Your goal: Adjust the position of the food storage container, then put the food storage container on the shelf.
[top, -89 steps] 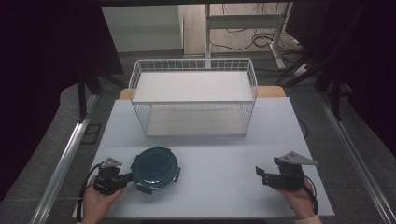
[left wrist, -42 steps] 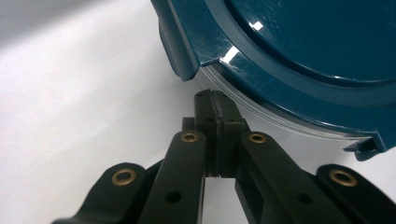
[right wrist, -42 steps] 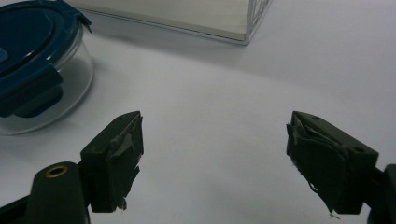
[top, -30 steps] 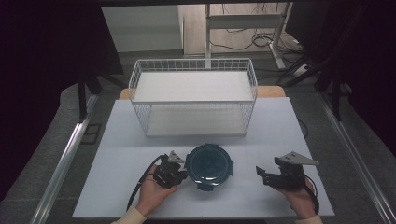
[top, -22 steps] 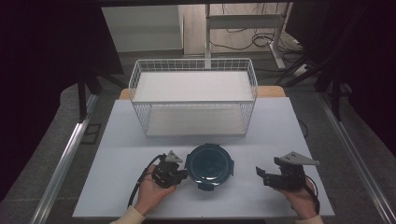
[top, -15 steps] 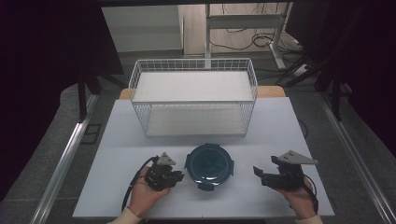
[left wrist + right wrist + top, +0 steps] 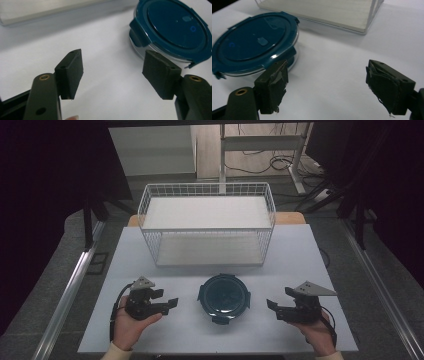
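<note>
Left hand-held gripper [image 7: 172,301] has backed off the lidded container [image 7: 223,298], jaws just opened and empty; right hand-held gripper [image 7: 270,304] also open, so a shallow pinch could slip off the lid rim.

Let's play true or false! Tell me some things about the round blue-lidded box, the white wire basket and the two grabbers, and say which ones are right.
1. The round blue-lidded glass container sits inside the white wire basket. False: it rests on the white table, in front of the basket.
2. The left gripper holds the container. False: its jaws are open and apart from it.
3. The container lies between the two grippers. True.
4. The right gripper is open. True.
</note>
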